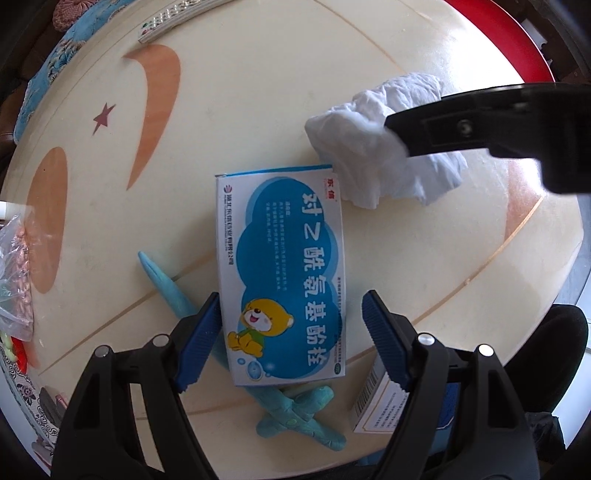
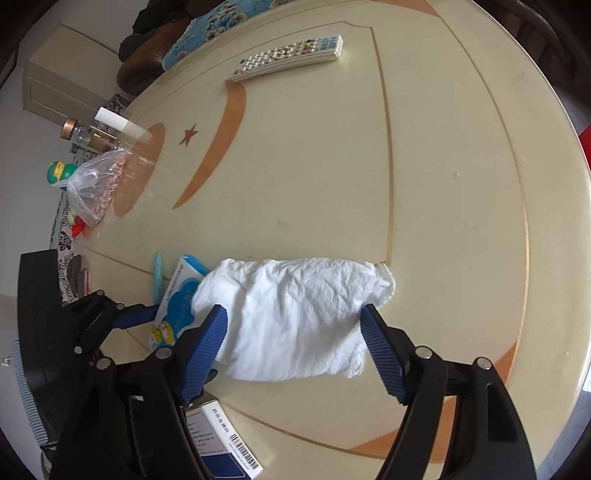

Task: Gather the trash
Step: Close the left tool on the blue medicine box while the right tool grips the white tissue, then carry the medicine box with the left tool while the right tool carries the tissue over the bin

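We have the left gripper spread wide over the blue-and-white medicine box, one pad against the box's long edge and the other standing off from it, so nothing is gripped yet; the approach runs along the box's length, which to our eye sets up a squeeze across its narrow width. Under the box lies a pale blue branch-shaped toy, so the box sits slightly propped, we reckon.

Over on the right, the right gripper is open too, its fingers straddling the crumpled white tissue, which lies flat on the worktop, one corner overlapping the medicine box. That's likely the trash piece in hand, soft enough to bunch when the fingers close.

Just beside the medicine box, nearest us, a second carton with a barcode sits at the worktop's edge. Well beyond the box we see a white remote control, and off to its far side a clear bag of pinkish pieces, a gold-capped jar and a small green bottle.

The worktop is cream, round-edged, inlaid with orange crescents and a star. Behind it we see a blue floral cushion and a beige cabinet.
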A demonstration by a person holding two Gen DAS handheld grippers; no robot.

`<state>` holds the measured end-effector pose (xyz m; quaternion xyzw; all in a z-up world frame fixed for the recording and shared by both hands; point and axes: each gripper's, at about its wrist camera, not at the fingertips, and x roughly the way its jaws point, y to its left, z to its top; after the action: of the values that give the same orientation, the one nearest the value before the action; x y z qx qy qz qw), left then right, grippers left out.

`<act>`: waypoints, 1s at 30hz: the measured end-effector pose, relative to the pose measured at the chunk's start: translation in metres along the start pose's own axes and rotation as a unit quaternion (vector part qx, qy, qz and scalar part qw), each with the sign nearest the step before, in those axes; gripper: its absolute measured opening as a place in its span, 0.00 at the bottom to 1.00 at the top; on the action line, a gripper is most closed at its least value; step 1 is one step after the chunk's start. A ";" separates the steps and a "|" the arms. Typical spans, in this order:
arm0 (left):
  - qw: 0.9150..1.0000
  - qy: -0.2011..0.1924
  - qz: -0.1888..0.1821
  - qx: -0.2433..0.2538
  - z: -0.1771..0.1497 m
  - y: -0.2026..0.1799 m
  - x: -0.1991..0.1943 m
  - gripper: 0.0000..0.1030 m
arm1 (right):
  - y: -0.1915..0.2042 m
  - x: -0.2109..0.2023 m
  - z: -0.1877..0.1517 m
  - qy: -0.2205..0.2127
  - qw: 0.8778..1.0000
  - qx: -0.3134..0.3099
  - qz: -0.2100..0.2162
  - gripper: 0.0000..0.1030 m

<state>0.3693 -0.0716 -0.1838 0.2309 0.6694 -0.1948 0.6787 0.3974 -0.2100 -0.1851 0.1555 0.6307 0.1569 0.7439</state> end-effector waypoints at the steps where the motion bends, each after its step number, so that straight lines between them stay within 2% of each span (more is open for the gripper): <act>1: 1.000 0.001 0.001 0.000 0.001 -0.001 0.001 0.73 | 0.000 0.002 -0.001 0.001 1.000 -0.002 -0.003 0.56; 3: 1.000 -0.001 -0.003 -0.004 0.003 0.001 0.003 0.73 | 0.001 0.004 -0.001 -0.001 1.000 -0.008 -0.011 0.52; 10: 1.000 -0.007 -0.016 -0.018 0.011 0.006 0.008 0.76 | 0.011 0.006 -0.003 -0.009 0.999 -0.029 -0.045 0.51; 11: 1.000 -0.010 -0.016 -0.016 0.010 0.009 0.009 0.76 | 0.013 0.006 -0.004 -0.014 0.998 -0.035 -0.059 0.44; 12: 1.000 -0.015 -0.016 -0.015 0.007 0.012 0.009 0.74 | 0.014 0.007 -0.004 -0.014 0.997 -0.042 -0.068 0.26; 15: 0.999 -0.019 -0.028 -0.019 0.002 0.013 0.005 0.65 | 0.012 0.004 -0.006 -0.018 0.997 -0.037 -0.062 0.16; 17: 0.999 -0.022 -0.028 -0.016 -0.001 0.014 0.004 0.61 | 0.012 0.000 -0.007 -0.024 0.997 -0.039 -0.064 0.14; 22: 0.999 -0.027 -0.015 -0.015 -0.001 0.011 0.000 0.60 | 0.019 -0.014 -0.013 -0.037 0.995 -0.054 -0.081 0.12; 30: 0.998 -0.058 -0.005 -0.022 -0.015 0.012 -0.028 0.60 | 0.019 -0.040 -0.021 -0.066 0.991 -0.057 -0.099 0.11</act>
<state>0.3626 -0.0545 -0.1551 0.2009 0.6339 -0.1963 0.7206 0.3693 -0.2091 -0.1443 0.0594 0.5829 0.1077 0.8032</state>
